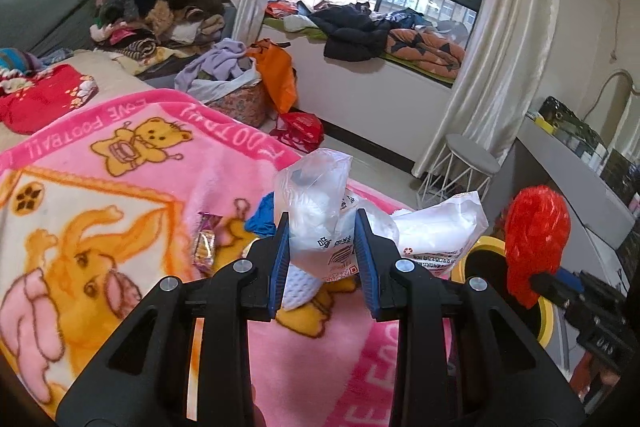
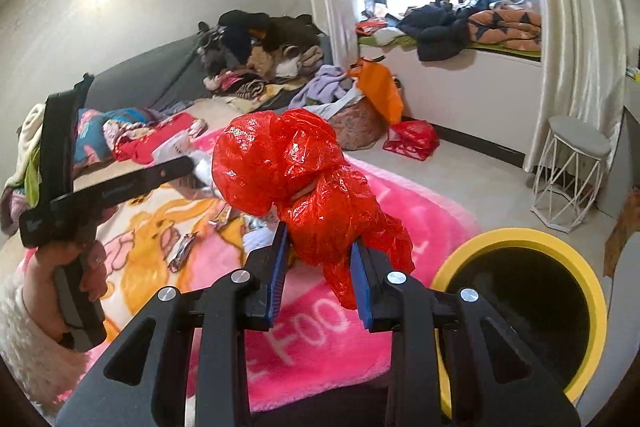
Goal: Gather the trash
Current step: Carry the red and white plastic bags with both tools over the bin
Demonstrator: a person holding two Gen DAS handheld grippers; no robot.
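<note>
Your right claw (image 2: 320, 259) pinches the red bag (image 2: 296, 179) beside the yellow bin (image 2: 520, 239); its loose tail could snag the rim. Your left claw (image 1: 322, 255) grips the clear plastic bag (image 1: 316, 203) lightly, so it may slip onto the pink blanket (image 1: 140, 155).

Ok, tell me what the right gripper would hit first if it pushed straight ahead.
The right gripper is shut on the red plastic bag, which hides the line ahead. Past it, probably the pink blanket on the bed; depth is unclear. The yellow bin sits off to its right, not in line.
</note>
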